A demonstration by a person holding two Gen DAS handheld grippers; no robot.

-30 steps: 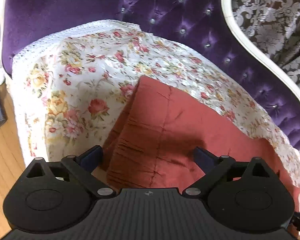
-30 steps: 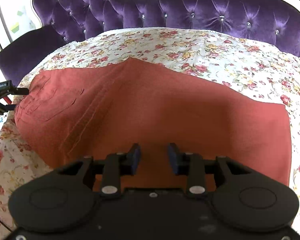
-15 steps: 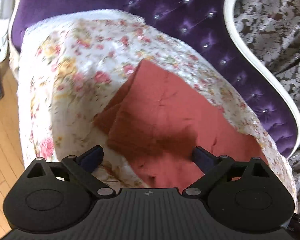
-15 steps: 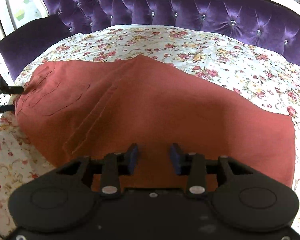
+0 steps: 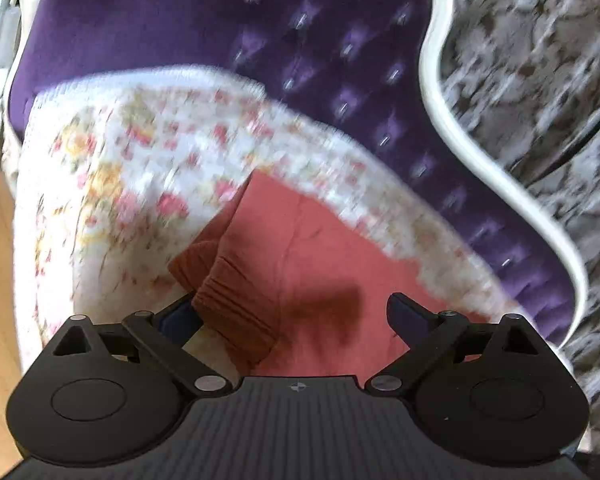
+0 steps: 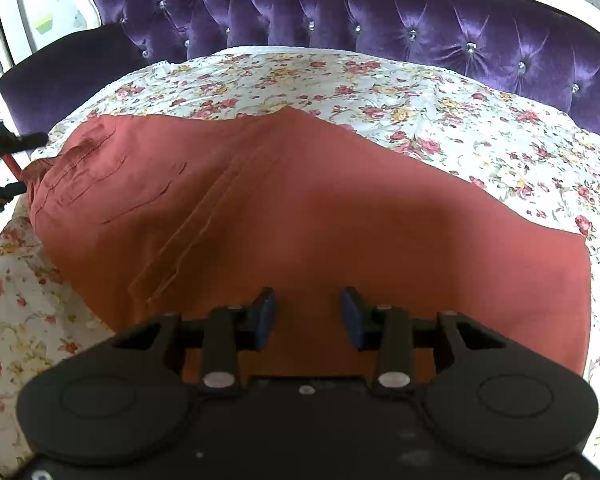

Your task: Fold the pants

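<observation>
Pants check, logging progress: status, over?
Left tool open over gathered waistband. Right tool open above pants, flat on floral cover. Nothing in the way.

Pants [image 6: 300,208] lie spread on the bedspread [image 6: 480,120], which covers the sofa seat. Sofa backrest [image 6: 420,32] stands behind them. Gathered waist end [image 5: 228,300] lies at the seat's left edge, between left gripper [image 5: 296,316] fingers. Right gripper [image 6: 308,316] is over the pants' near edge.
</observation>
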